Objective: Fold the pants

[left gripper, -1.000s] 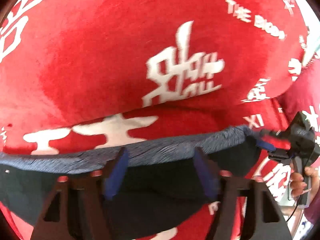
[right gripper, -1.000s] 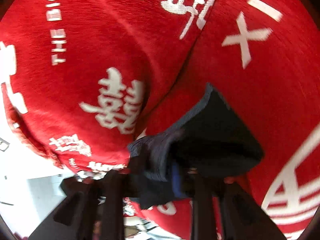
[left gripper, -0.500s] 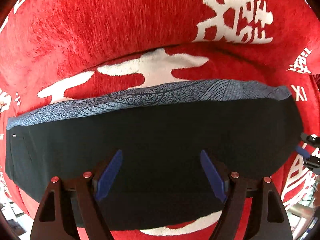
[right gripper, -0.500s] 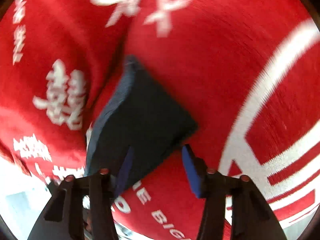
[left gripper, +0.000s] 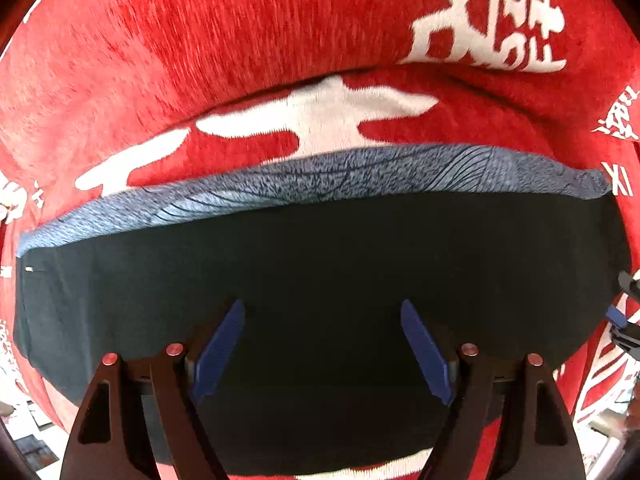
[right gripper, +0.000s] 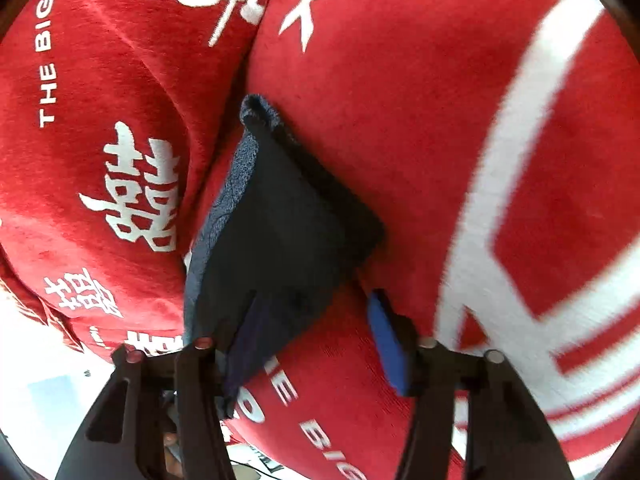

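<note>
Dark navy pants lie folded in a long flat strip on a red blanket, their lighter blue-grey edge on the far side. My left gripper hovers straight over the middle of the strip, open, with only flat cloth under it. My right gripper is at the strip's right end, seen at the edge of the left wrist view as the right gripper. Its jaws are opening. A corner of the pants rests against its left pad, and the right pad is clear of the cloth.
The red blanket bears white characters and stripes, and a raised fold runs beside the far edge of the pants. A pale floor shows past the blanket's edge at the lower left of the right wrist view.
Both grippers have come down. The pants, held stretched above the blanket a second ago, now lie flat on it. The right gripper has let go of the corner it held.
</note>
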Motion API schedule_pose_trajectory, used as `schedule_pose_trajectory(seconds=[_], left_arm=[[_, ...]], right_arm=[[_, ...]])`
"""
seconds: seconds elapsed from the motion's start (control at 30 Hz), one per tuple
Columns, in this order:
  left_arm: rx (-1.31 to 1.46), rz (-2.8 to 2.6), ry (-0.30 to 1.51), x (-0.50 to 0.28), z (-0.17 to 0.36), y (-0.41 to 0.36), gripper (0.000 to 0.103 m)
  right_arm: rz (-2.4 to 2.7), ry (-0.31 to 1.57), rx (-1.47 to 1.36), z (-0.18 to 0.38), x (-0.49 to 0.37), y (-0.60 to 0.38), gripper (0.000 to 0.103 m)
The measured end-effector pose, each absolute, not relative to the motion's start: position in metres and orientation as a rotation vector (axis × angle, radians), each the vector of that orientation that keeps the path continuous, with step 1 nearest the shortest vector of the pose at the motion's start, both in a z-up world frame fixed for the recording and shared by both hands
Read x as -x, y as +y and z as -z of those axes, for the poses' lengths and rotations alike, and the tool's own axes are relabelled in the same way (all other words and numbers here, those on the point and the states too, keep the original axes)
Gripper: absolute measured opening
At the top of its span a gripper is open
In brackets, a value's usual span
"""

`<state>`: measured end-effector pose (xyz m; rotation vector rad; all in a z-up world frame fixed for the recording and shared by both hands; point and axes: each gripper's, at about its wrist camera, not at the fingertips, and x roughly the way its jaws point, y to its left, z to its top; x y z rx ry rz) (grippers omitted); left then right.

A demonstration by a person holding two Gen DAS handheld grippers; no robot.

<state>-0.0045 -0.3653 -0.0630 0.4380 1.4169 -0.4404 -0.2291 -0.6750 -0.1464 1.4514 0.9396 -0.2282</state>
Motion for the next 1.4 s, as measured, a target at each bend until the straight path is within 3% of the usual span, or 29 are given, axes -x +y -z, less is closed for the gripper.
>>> schedule_pose_trajectory(seconds=[0.13,0.27,0.37,0.47,0.6,0.77,0.87,0.93,1.03,1.13,1.4], left_arm=[[-0.429,0.417,1.415,0.005,0.063,-0.362,0.087],[-0.434,0.427,1.435,0.015,0.060,-0.362,0.087],[-0.432,0.416,1.410,0.022,0.067,-0.359,0.092],[-0.439,0.401,1.424,0.021,0.064,-0.354,0.093],[-0.492,0.385,1.301,0.005,0.041,-0.348,0.093],[-0.453,0.268,1.324,-0.035,0.057,-0.328,0.093],[-0.397,0.228,1.310,-0.059,0.070,-0.322,0.093],[-0.403,0.208,1.300,-0.064,0.080,-0.329,0.103],[-0.390,0.188,1.300,-0.079,0.079,-0.326,0.103],[-0.371,0.161,1.303,-0.089,0.065,-0.307,0.103],[-0.414,0.134,1.280,-0.081,0.031,-0.215,0.103]], right_arm=[[0.216,0.875,-1.556,0.163,0.211,-0.680,0.013],[0.132,0.793,-1.428,0.104,0.205,-0.686,0.012],[0.161,0.886,-1.317,0.096,0.208,-0.686,0.012],[0.298,1.096,-1.289,0.129,0.213,-0.694,0.026],[0.446,1.030,-1.289,0.107,0.240,-0.697,0.032],[0.408,1.032,-0.983,0.041,0.222,-0.661,0.034],[0.274,1.098,-0.876,0.043,0.171,-0.627,0.037],[0.211,1.163,-0.825,0.063,0.141,-0.609,0.038],[0.184,1.226,-0.788,0.084,0.115,-0.591,0.038],[0.190,1.220,-0.800,0.083,0.114,-0.590,0.050],[-0.043,1.181,-0.951,0.067,0.124,-0.561,0.055]])
